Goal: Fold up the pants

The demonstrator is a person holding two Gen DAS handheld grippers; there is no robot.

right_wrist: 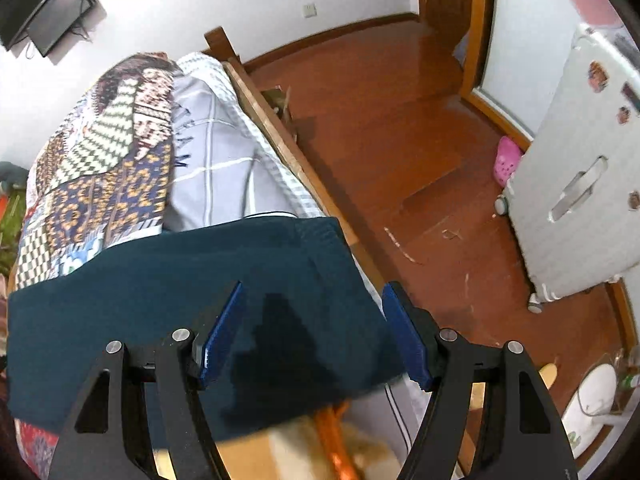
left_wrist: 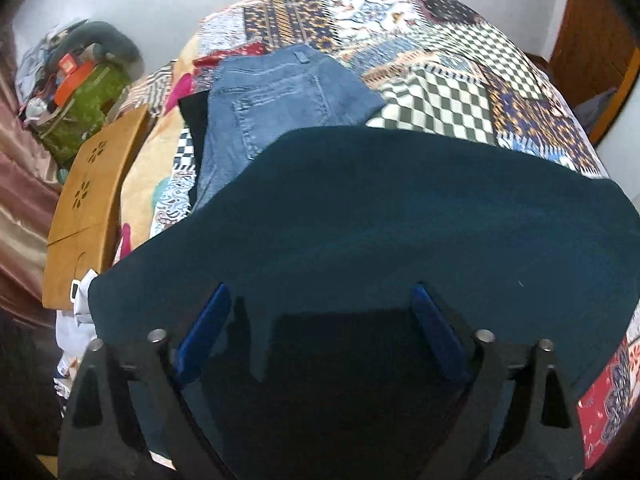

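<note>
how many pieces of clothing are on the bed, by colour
dark teal pants: 1
blue jeans: 1
black garment, partly hidden under the jeans: 1
total: 3

Patchwork bedspread [left_wrist: 440,92] covers bed; teal pants [left_wrist: 380,220], folded jeans [left_wrist: 280,96] atop.

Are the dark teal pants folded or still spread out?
Cannot tell: the dark teal pants lie flat as one smooth rectangular panel across the bed; no legs or layers show.
</note>
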